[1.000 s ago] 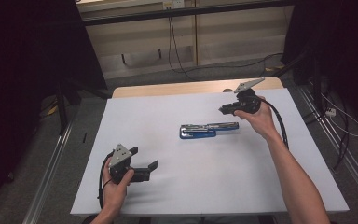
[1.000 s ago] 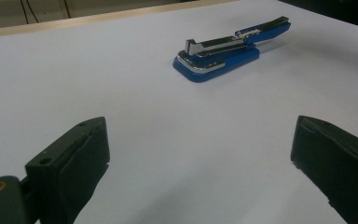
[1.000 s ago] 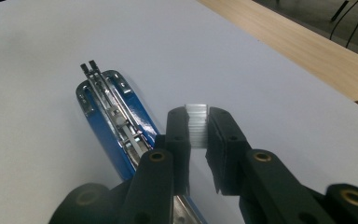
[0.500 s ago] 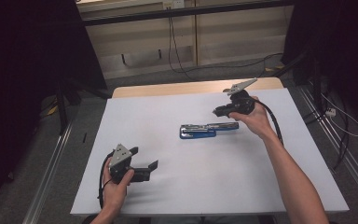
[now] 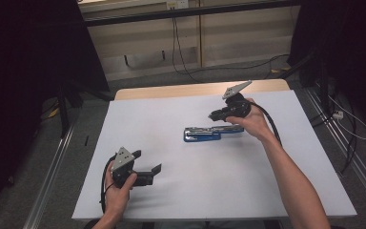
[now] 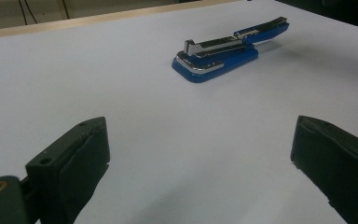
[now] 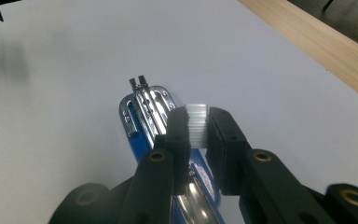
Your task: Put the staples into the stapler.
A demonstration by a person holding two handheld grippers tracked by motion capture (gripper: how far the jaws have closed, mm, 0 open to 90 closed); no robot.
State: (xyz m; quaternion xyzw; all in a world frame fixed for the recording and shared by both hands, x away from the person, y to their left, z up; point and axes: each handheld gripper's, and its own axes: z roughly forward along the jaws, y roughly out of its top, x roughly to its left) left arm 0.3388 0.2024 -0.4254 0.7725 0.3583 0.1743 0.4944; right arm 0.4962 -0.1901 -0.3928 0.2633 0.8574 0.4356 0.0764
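1. Stapler (image 5: 212, 133), blue base with chrome top, lies open on the white tabletop (image 5: 267, 191), roughly mid-surface, long axis running left-right in the high view
2. Right tool (image 7: 197, 122) is above the stapler's right end; jaws pinched on a small white strip of staples (image 7: 197, 114), held just over the chrome magazine
3. In the high view the right tool (image 5: 219, 114) is tilted down toward the stapler, hand (image 5: 248, 119) wrapped round its body, cable trailing along the forearm
4. Left tool (image 5: 147, 167) sits low at the near-left of the tabletop, well apart from the stapler, jaws spread wide with nothing between them
5. Left gripper view: stapler (image 6: 228, 49) seen far ahead between the two black jaws, bare white surface in between
6. Wooden edge strip (image 5: 171, 90) of the tabletop shows along the far side
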